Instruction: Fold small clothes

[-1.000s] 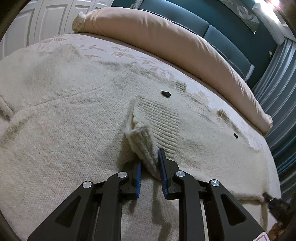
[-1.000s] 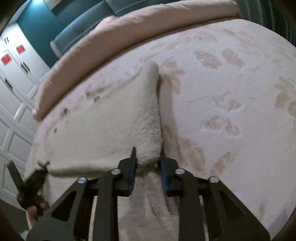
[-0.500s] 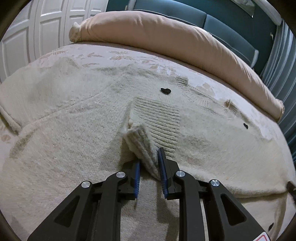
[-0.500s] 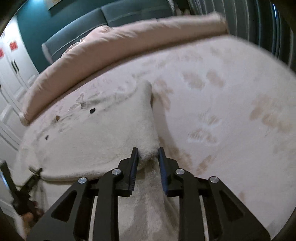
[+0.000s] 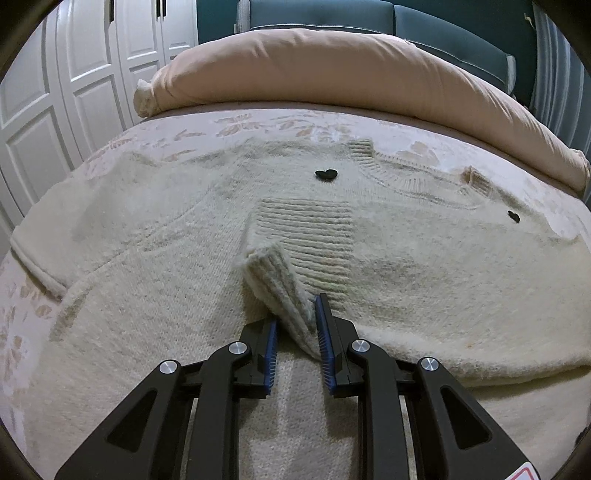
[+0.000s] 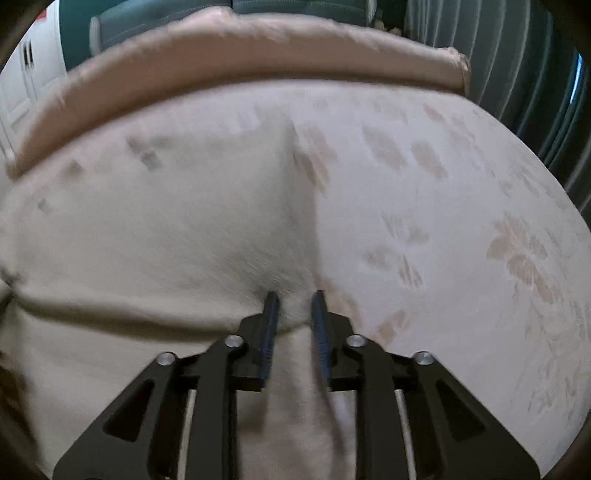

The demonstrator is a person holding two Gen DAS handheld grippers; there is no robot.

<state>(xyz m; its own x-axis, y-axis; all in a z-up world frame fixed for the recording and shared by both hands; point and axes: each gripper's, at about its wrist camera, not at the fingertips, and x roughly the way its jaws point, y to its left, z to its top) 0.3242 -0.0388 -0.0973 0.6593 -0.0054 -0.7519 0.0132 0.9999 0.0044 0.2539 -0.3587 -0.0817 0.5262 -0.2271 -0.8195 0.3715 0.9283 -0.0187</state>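
Observation:
A cream knitted cardigan (image 5: 424, 266) with dark heart-shaped buttons lies spread on the bed. My left gripper (image 5: 295, 314) is shut on the ribbed cuff (image 5: 273, 273) of a sleeve folded over the cardigan's body. In the right wrist view, which is blurred, my right gripper (image 6: 295, 306) is shut on the cardigan's edge (image 6: 291, 314), at the right side of the cardigan (image 6: 166, 229).
The bed cover (image 6: 443, 229) is pale with a beige leaf pattern. A long peach bolster (image 5: 351, 70) lies along the far side. White cupboard doors (image 5: 48, 92) stand at the left, a teal headboard (image 5: 443, 22) behind.
Both views have swung so the bolster sits level across the top. The left gripper keeps hold of the cuff. The right gripper keeps hold of the cardigan's edge and is moving.

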